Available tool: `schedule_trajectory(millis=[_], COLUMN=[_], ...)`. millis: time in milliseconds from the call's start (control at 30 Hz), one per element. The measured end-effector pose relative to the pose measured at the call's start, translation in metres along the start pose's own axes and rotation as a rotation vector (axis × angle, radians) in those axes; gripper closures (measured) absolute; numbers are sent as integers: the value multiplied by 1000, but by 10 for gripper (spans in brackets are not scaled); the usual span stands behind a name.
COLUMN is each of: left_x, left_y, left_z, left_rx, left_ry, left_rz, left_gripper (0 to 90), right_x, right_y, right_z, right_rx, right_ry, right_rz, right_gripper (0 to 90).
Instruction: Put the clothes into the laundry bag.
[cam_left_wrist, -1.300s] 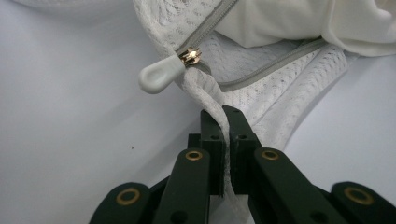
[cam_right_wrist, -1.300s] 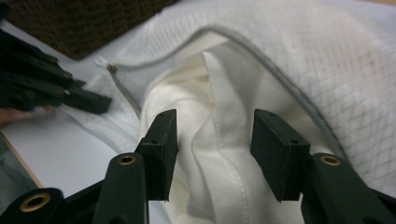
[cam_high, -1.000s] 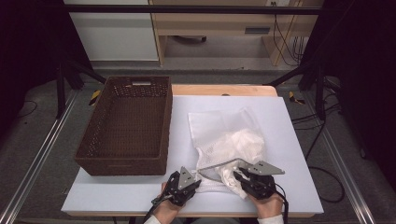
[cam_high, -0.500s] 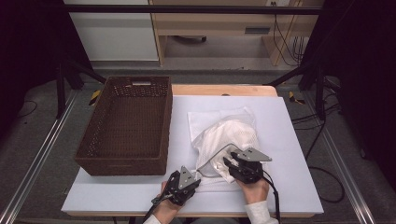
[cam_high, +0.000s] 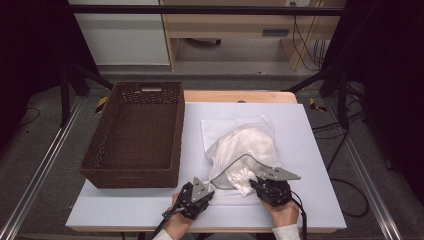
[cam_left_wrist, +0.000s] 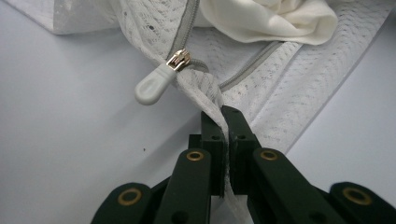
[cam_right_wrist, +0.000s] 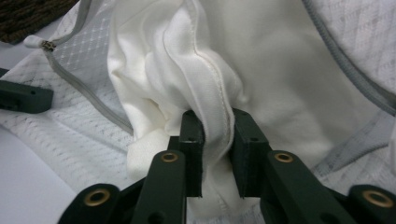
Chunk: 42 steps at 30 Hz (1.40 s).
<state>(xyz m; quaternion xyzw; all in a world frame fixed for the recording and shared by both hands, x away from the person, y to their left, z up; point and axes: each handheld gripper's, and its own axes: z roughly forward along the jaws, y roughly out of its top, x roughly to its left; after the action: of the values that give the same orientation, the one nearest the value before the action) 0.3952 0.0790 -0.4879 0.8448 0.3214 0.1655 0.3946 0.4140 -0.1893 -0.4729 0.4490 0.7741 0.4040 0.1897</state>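
A white mesh laundry bag (cam_high: 235, 127) lies on the white table with its grey zipper open. White cloth (cam_high: 245, 150) bulges out of its mouth. My left gripper (cam_high: 207, 192) is shut on the bag's mesh edge (cam_left_wrist: 205, 93), just below the grey zipper pull (cam_left_wrist: 154, 86). My right gripper (cam_high: 255, 182) sits at the bag's front right. Its jaws have just been closing and now pinch a seamed fold of the white cloth (cam_right_wrist: 280, 70). In the right gripper view (cam_right_wrist: 217, 126) the zipper pull (cam_right_wrist: 35, 43) and the left gripper's fingers (cam_right_wrist: 21, 98) appear at the far left.
A dark brown wicker basket (cam_high: 132, 175) stands on the table's left half, beside the bag. Bare table (cam_high: 315, 150) lies right of the bag. A wooden bench and cables sit beyond the table's far edge.
The right gripper went in at the bag's mouth, then drew back a little toward the front with the white cloth. The cloth now bulges out of the bag. The left gripper stayed put.
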Motion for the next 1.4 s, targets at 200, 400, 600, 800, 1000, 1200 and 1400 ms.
schedule_trajectory(millis=[200,400,600,800,1000,1200,1400], left_x=[-2,-2,-1,0,0,0,0], left_y=[0,0,-1,-1,-1,-1,-1], left_z=[0,-1,-1,-1,0,0,-1], left_rx=[1,2,1,0,0,0,0], left_ry=[7,9,1,-3,-5,-4,-5], left_rz=[10,28,17,13,8,7,6], left_gripper=[875,875,873,871,871,870,870], right_x=[12,-5,-4,-19,-66,-72,-66], right_y=[27,31,28,20,4,-3,-12], right_z=[23,48,30,-20,-26,-3,-25], right_rx=[-26,-74,-84,-159,-121,-1,-2], right_ry=[-16,-180,-108,-122,-205,-108,-81], right_rz=[-9,31,20,-21,66,85,72], right_gripper=[784,781,608,492,396,719,897])
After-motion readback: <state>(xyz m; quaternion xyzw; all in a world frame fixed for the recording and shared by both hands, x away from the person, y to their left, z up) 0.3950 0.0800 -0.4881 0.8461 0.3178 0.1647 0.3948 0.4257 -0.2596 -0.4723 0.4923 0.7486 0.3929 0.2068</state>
